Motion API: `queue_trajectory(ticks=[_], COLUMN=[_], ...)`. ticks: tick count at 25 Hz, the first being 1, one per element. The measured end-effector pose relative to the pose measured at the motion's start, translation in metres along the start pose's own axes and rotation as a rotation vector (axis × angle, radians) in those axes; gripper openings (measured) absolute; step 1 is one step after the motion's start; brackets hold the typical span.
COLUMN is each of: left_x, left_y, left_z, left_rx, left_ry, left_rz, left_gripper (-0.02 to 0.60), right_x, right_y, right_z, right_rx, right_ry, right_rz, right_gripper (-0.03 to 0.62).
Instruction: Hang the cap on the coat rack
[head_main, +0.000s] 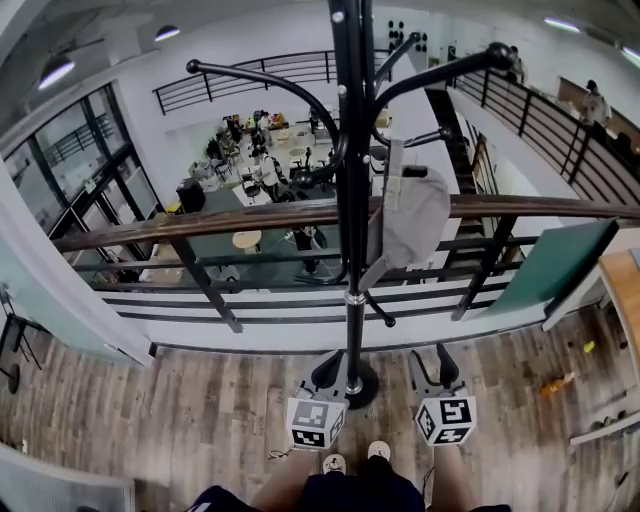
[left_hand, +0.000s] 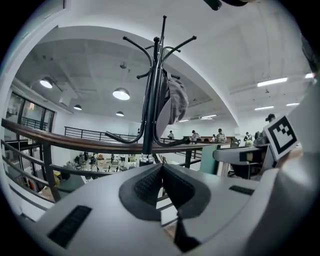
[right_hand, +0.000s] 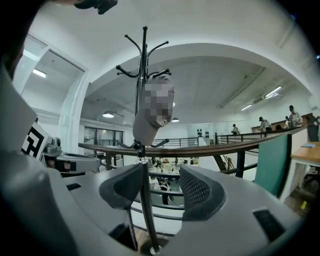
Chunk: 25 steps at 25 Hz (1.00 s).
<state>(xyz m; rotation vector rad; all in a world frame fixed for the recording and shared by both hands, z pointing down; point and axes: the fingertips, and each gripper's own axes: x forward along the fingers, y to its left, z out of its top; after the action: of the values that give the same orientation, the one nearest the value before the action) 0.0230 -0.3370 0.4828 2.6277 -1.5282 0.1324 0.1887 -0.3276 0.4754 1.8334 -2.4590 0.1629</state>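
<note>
The grey cap (head_main: 412, 222) hangs on a hook of the black coat rack (head_main: 352, 150), on its right side, in front of the wooden railing (head_main: 200, 222). The left gripper (head_main: 326, 375) is low near the rack's base, its jaws pressed together on nothing. The right gripper (head_main: 440, 370) is beside it, with jaws apart and empty.

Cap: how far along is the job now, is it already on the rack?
Done: the cap hangs from a hook of the rack. In hand: nothing. The left gripper is shut and empty, and the right gripper is open and empty. Left: nothing that shows.
</note>
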Motion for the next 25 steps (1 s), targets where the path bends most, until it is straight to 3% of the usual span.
queue_trajectory(ticks=[6, 11, 14, 20, 25], left_x=[0.001, 0.004, 0.006, 0.007, 0.013], left_y=[0.01, -0.002, -0.007, -0.011, -0.011], left_z=[-0.007, -0.01, -0.012, -0.007, -0.002], left_rx=[-0.023, -0.036, -0.044, -0.046, -0.035], left_ry=[-0.002, 0.001, 0.003, -0.01, -0.028], left_rz=[0.013, -0.016, -0.032, -0.042, -0.049], left_gripper=[0.003, 0.003, 0.003, 0.003, 0.003], right_x=[-0.003, 0.0, 0.002, 0.001, 0.002], right_y=[-0.001, 0.007, 0.008, 0.01, 0.005], right_z=[-0.015, -0.016, -0.016, -0.012, -0.009], right_rx=[-0.016, -0.028, 0.004, -0.006, -0.048], right_ry=[0.032, 0.031, 0.022, 0.011, 0.01], right_rz=[0.009, 0.02, 0.028, 0.047, 0.005], right_gripper=[0.225, 0.061, 0.011, 0.009, 0.009])
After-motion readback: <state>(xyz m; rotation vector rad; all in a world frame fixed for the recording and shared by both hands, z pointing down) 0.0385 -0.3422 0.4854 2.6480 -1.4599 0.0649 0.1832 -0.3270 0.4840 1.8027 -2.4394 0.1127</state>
